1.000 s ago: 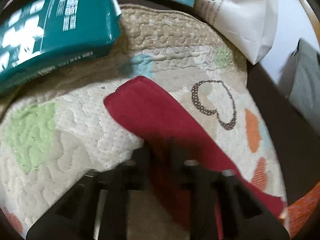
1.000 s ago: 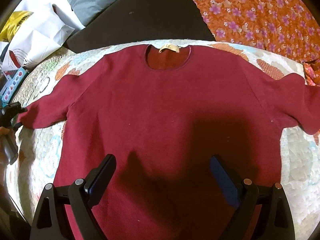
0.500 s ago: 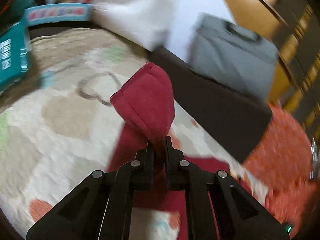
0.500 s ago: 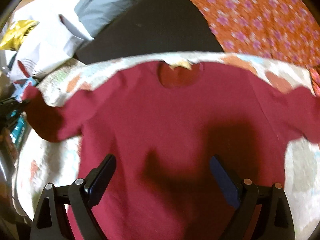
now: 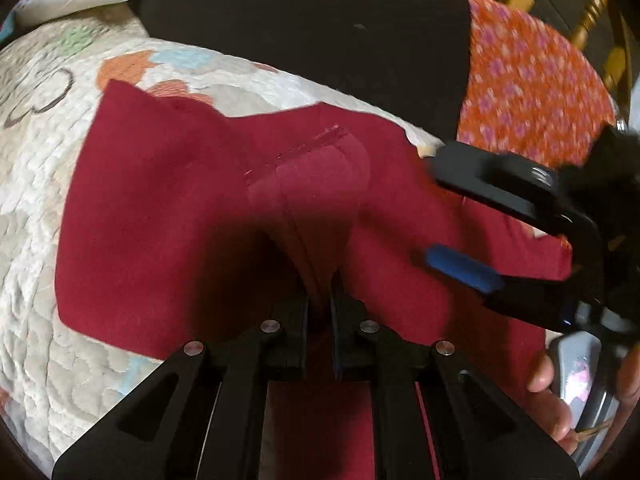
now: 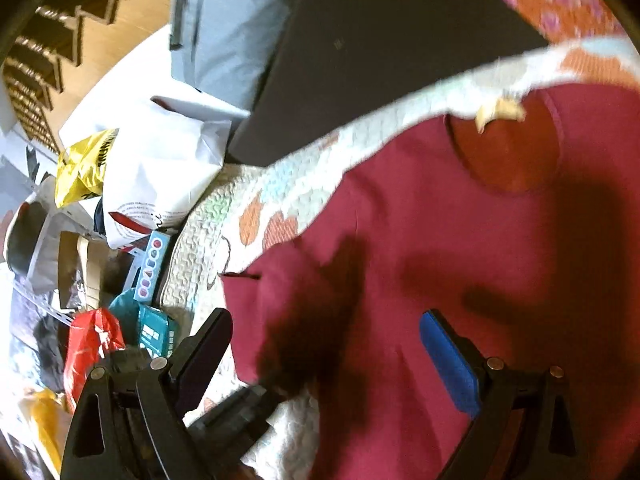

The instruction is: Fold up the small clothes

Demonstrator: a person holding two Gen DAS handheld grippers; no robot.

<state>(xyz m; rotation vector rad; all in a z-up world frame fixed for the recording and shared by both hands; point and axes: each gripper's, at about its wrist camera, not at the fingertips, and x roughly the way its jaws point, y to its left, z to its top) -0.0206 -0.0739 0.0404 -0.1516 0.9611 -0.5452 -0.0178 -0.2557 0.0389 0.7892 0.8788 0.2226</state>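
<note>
The red shirt (image 6: 460, 240) lies spread on the quilt (image 5: 36, 216), neckline (image 6: 508, 148) with its pale label (image 6: 500, 110) toward the far edge, and its sleeve (image 5: 316, 184) is lifted and brought over the body of the shirt. Your left gripper (image 5: 319, 308) is clamped tight on that sleeve, the cloth bunched between the two black fingers with the cuff seam showing just above them. Your right gripper (image 6: 324, 344) hangs over the shirt with its fingers spread wide and nothing between them; one finger carries a blue pad (image 6: 448, 364). Beyond the quilt sits a dark cushion (image 5: 320, 40) and an orange flowered cloth (image 5: 532, 88). Off the quilt's side you have a white bag (image 6: 160, 168), a yellow bag (image 6: 84, 168), a teal box (image 6: 154, 334) and a red bag (image 6: 88, 344).
</note>
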